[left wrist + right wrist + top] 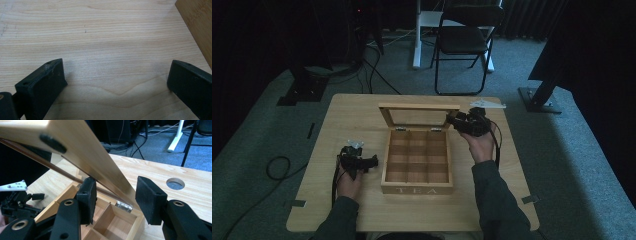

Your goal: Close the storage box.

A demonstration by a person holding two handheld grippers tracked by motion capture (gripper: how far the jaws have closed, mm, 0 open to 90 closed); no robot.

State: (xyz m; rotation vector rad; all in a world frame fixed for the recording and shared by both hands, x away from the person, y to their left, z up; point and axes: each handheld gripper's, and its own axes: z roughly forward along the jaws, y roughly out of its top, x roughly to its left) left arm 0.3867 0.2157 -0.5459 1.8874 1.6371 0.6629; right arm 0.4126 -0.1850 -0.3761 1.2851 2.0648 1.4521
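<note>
While you hold a gripper in each hand at the wooden table (362,210), this is how things stand:

Tea box: the wooden tea box (417,187) sits at the middle of the table, with "TEA" on its front wall facing you and its bare compartments (418,159) showing.

Lid: the glass-paned lid (419,116) stands raised on its hinges (123,206) at the back edge of the box, near upright.

Right gripper: your right gripper (452,120) is at the lid's right end. In the right gripper view the jaws are brought close and straddle the lid's wooden frame (100,167); the left pad lies against it, while a slim gap shows at the right pad, so you cannot tell from that view how firmly it clamps.

Left gripper: your left gripper (373,161) rests low over the table, just left of the box. Its jaws stand wide apart with nothing between them but bare tabletop; the box wall (197,27) lies just beside them.
</note>
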